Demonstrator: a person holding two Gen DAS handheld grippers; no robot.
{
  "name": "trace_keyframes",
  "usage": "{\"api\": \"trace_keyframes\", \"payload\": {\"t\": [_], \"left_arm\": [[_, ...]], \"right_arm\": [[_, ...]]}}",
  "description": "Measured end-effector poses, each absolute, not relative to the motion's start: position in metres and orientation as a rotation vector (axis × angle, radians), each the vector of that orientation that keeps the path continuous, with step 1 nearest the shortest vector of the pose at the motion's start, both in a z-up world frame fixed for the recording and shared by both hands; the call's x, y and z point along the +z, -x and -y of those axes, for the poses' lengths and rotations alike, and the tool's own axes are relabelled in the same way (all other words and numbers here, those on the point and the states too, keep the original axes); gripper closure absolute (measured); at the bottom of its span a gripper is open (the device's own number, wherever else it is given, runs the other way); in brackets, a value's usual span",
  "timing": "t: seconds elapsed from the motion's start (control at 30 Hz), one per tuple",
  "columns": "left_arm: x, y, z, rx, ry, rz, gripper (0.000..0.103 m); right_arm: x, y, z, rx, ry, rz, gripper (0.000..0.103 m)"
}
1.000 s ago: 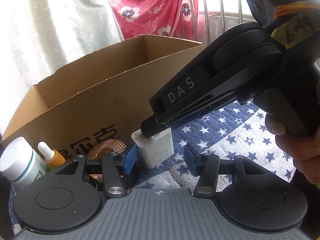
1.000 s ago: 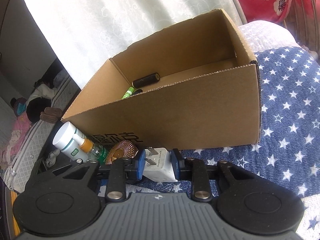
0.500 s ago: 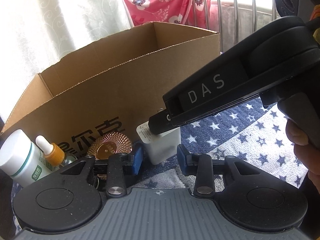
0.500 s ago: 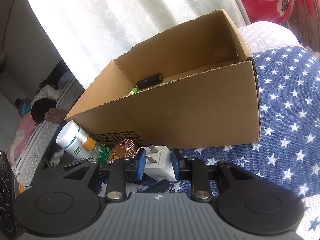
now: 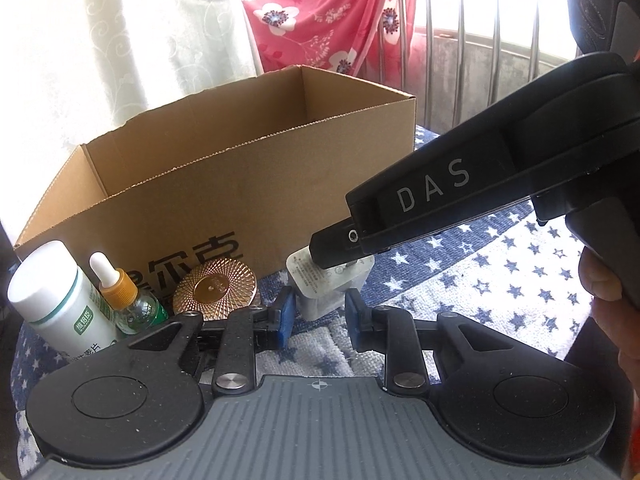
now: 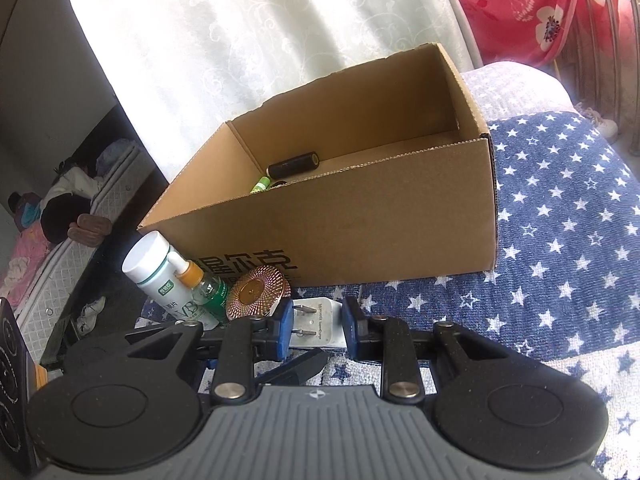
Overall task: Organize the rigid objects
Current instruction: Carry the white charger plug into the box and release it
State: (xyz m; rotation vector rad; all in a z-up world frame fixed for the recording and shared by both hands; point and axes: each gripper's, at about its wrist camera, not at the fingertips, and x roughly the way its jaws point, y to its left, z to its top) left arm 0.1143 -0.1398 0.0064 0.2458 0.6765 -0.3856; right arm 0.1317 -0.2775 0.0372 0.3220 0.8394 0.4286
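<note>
My right gripper (image 6: 316, 330) is shut on a white plug charger (image 6: 320, 322), its prongs pointing left, just in front of the open cardboard box (image 6: 360, 220). In the left wrist view the right gripper (image 5: 344, 244) comes in from the right, with the charger (image 5: 328, 284) hanging from its tip. My left gripper (image 5: 318, 318) sits right below the charger with its jaws closing. The blue pads (image 5: 286, 316) flank the charger's lower end with no clear contact. A black battery (image 6: 294, 164) and a green one (image 6: 260, 184) lie inside the box.
A white pill bottle (image 5: 56, 296), an orange-capped dropper bottle (image 5: 128, 300) and a copper ribbed disc (image 5: 218, 286) stand against the box's front wall at left. A star-patterned cloth (image 6: 560, 240) covers the surface. Curtains and metal bars stand behind. The surface drops off at left.
The left jaws have narrowed a good deal. The right gripper has drawn back and slightly up with the charger still in its grip, shifting right in the left wrist view.
</note>
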Motion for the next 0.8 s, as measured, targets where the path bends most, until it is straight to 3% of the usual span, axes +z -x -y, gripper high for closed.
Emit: {"api": "trace_keyframes", "payload": {"t": [0.5,0.8], "left_arm": [[0.096,-0.096,0.115,-0.376,-0.202,-0.462,0.077],[0.124,-0.192,0.089,-0.341,-0.128,-0.599,0.077]], "right_arm": [[0.144,-0.109,0.245,0.426,-0.202,-0.630,0.074],[0.164,-0.213,0.220,0.500,-0.214,-0.707,0.075]]}}
